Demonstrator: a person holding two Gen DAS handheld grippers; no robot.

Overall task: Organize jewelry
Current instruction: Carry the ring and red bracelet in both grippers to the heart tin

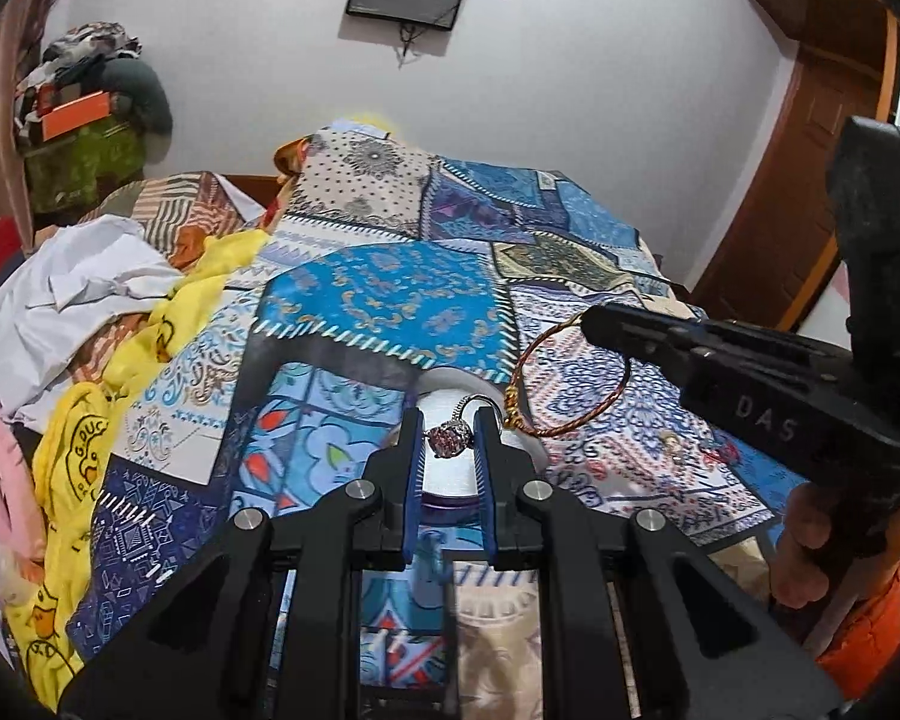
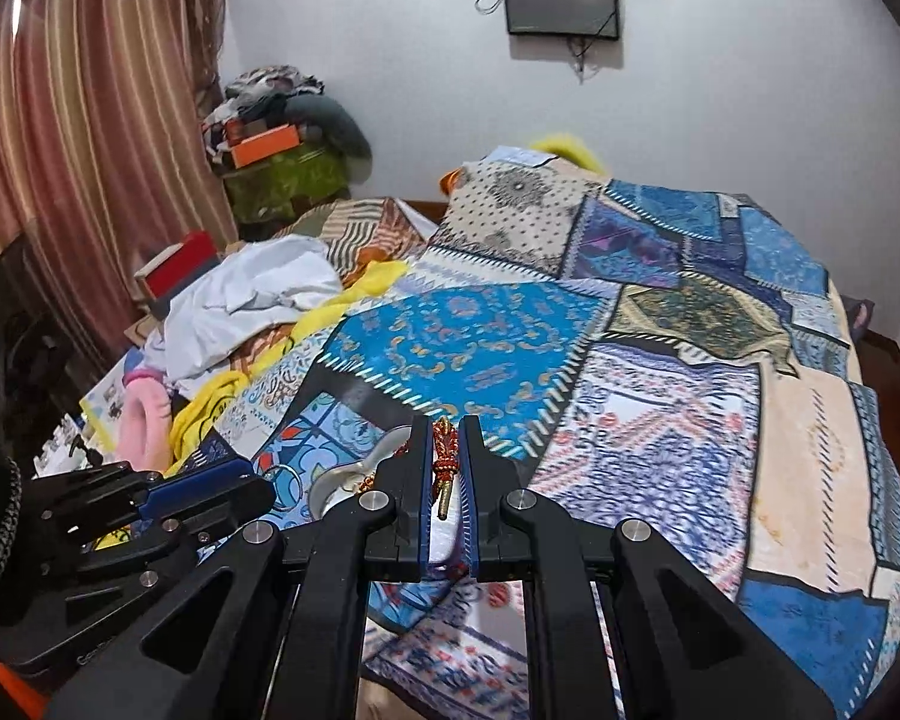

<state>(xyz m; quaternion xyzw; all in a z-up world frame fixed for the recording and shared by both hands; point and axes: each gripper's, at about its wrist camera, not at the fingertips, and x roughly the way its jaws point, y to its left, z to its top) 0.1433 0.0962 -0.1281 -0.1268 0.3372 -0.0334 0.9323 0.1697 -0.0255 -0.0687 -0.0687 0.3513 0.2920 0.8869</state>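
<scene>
My left gripper (image 1: 448, 429) is shut on a silver ring with a red stone (image 1: 448, 439), held above a round white dish (image 1: 468, 474) on the patchwork bedspread. My right gripper (image 2: 446, 441) is shut on a red and gold bangle (image 2: 444, 462). In the left wrist view the right gripper (image 1: 594, 318) holds the bangle (image 1: 561, 387) by its far edge, just right of the dish, with the gold clasp hanging near the dish rim. In the right wrist view the left gripper (image 2: 258, 483) sits at lower left beside the dish (image 2: 342, 480).
The blue patchwork bedspread (image 1: 390, 294) covers the bed. A small earring (image 1: 669, 441) lies on it right of the dish. White, yellow and pink clothes (image 1: 90, 312) are piled on the left. A wooden door (image 1: 810, 138) is at the right.
</scene>
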